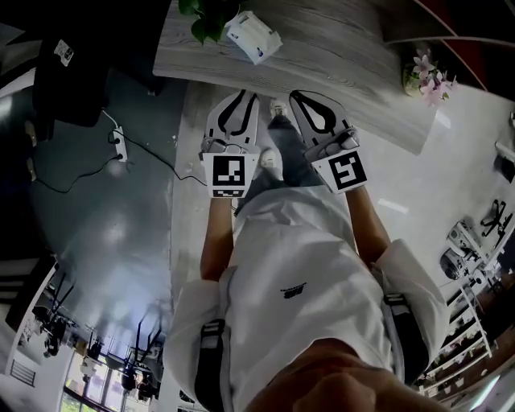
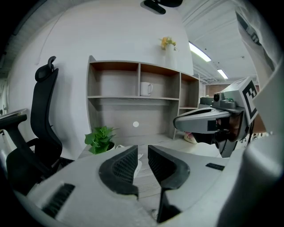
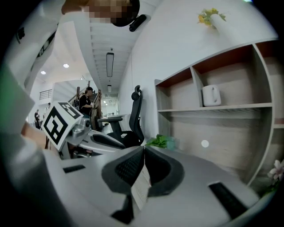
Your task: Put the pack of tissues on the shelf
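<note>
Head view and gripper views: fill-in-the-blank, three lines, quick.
The tissue pack lies on the desk beside the green ____.
The middle compartment of the shelf holds a white ____.
The fingers of the left gripper stand ____.
Missing: plant; mug; apart.

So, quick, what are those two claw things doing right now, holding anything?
Left gripper: open, nothing between its jaws.
Right gripper: closed, jaw tips together, holding nothing.
</note>
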